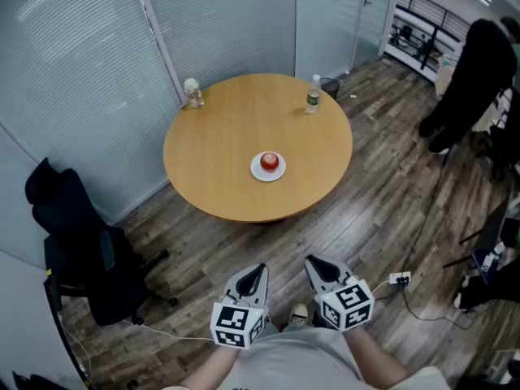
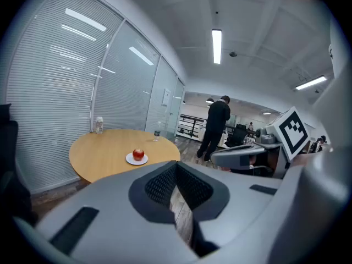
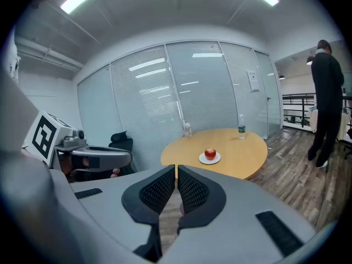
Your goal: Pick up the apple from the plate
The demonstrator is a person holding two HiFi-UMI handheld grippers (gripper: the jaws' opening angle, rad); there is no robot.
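A red apple [image 1: 270,162] sits on a small white plate [image 1: 267,174] near the front of a round wooden table [image 1: 227,128]. The apple [image 2: 138,154] and plate [image 2: 136,160] also show in the left gripper view, and the apple [image 3: 209,153] on its plate [image 3: 209,159] in the right gripper view. My left gripper [image 1: 255,274] and right gripper [image 1: 318,268] are held side by side close to my body, well short of the table. Both are shut with nothing between their jaws. The left gripper [image 2: 176,166] and right gripper [image 3: 176,169] point toward the table.
A jar [image 1: 192,93] and a water bottle [image 1: 314,94] stand at the table's far side. A black office chair [image 1: 81,250] is at the left by the glass wall. A person in black [image 1: 471,71] stands at the right. Cables and a power strip [image 1: 399,279] lie on the wooden floor.
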